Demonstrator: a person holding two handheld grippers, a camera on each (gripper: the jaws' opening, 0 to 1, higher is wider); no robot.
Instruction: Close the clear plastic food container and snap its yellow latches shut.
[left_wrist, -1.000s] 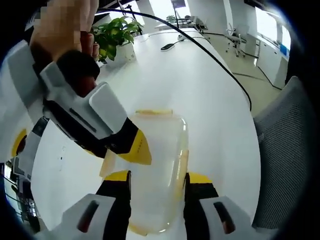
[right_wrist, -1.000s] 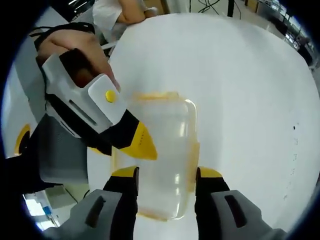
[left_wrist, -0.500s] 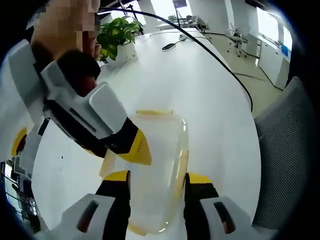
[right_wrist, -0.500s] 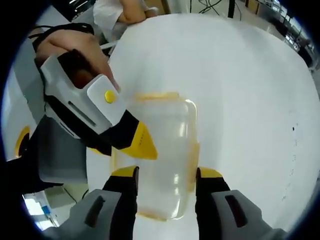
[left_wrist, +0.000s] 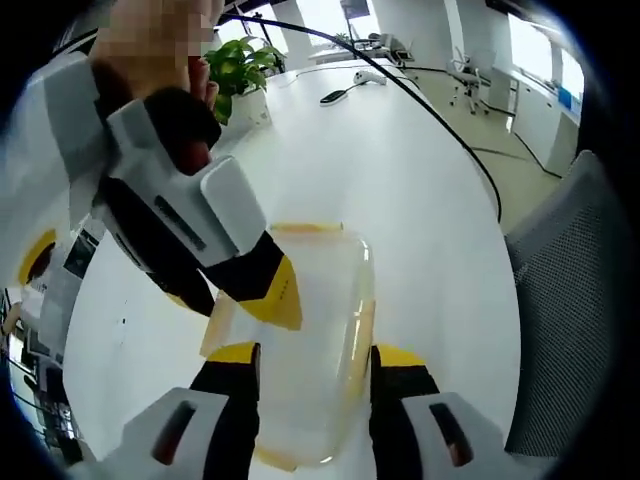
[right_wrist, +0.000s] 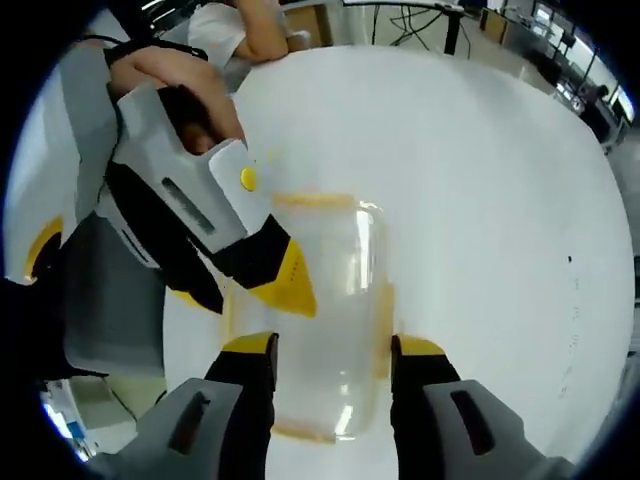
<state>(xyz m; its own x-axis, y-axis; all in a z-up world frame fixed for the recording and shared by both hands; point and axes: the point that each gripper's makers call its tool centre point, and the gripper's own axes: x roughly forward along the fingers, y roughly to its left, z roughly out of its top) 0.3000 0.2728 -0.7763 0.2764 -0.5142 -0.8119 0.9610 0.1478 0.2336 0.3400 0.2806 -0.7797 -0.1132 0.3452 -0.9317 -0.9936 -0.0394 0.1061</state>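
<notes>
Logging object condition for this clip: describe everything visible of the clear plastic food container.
The clear plastic food container is a rounded rectangular box of cloudy transparent plastic with yellow latches along its edges. It rests flat on the white table. In each view it lies between that view's own open yellow-tipped jaws, and the other gripper's yellow tip rests at its left rim. Whether the latches are fully snapped cannot be told.

Near yellow latch (left_wrist: 275, 458) partly behind left gripper (left_wrist: 312, 357) jaws; other gripper's yellow tip covers clear plastic food container (right_wrist: 320, 300) corner; whether latches are snapped, unclear.
</notes>
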